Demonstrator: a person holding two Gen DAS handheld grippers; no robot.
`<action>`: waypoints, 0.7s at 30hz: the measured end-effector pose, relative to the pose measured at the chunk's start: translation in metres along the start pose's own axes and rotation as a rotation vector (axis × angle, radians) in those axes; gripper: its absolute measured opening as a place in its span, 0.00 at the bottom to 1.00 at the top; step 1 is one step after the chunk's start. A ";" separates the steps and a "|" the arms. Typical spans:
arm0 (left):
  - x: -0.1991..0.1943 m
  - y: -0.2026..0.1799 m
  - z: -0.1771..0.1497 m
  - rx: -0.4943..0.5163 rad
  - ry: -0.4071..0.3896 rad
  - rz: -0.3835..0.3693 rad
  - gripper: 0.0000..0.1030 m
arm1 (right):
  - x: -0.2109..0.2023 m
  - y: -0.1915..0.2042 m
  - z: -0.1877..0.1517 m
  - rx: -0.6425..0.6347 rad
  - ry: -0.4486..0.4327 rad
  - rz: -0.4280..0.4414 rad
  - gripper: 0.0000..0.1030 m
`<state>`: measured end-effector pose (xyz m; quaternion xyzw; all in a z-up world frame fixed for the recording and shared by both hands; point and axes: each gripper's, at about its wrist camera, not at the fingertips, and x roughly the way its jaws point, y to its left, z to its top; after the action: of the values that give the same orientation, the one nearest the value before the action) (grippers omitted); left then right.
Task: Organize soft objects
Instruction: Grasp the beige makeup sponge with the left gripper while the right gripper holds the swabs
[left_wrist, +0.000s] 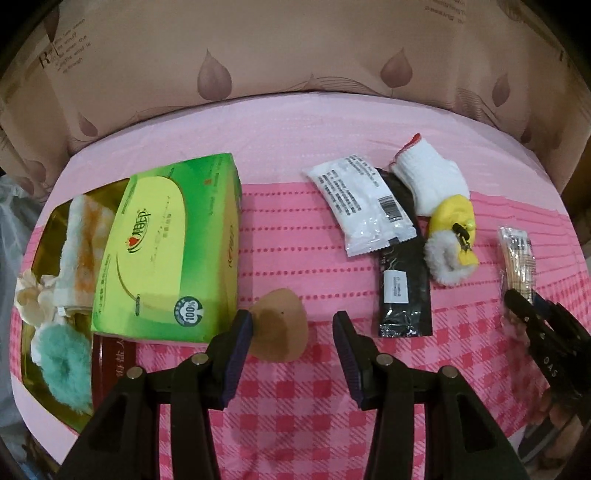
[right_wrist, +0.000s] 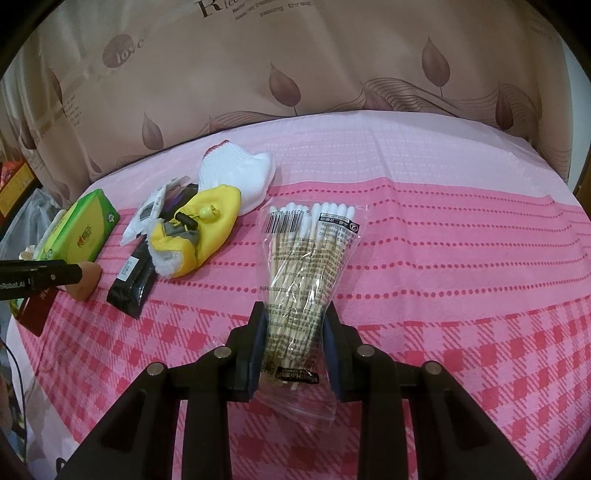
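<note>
the right gripper (right_wrist: 295, 347) is clamped on a bag of cotton swabs (right_wrist: 308, 266) near the towel's (right_wrist: 461, 258) front edge. the left gripper (left_wrist: 293, 332) hangs open over a tan sponge (left_wrist: 279, 328), possibly touching it, beside the tissue box (left_wrist: 166, 254) at the left edge.

Left of the tissue box (left_wrist: 166, 247): tray (left_wrist: 48, 221) holding scrunchie (left_wrist: 66, 362) and towel (left_wrist: 85, 236). Right of box: sponge (left_wrist: 279, 328), sachets (left_wrist: 364, 205), glove (left_wrist: 430, 182), swab bag (left_wrist: 517, 254) farthest.
</note>
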<state>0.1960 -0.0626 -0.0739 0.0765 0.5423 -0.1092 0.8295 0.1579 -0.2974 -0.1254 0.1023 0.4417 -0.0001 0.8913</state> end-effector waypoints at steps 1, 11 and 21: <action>0.001 0.000 0.000 0.005 0.006 0.011 0.45 | 0.000 0.000 0.000 0.001 0.000 0.001 0.26; 0.010 -0.006 0.005 0.050 0.001 0.087 0.46 | 0.000 -0.002 0.000 0.010 -0.002 0.013 0.25; 0.019 -0.001 0.014 0.006 0.003 0.102 0.46 | 0.000 -0.003 0.000 0.026 -0.005 0.028 0.25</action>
<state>0.2156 -0.0689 -0.0857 0.1068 0.5385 -0.0680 0.8330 0.1576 -0.3005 -0.1259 0.1200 0.4381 0.0061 0.8909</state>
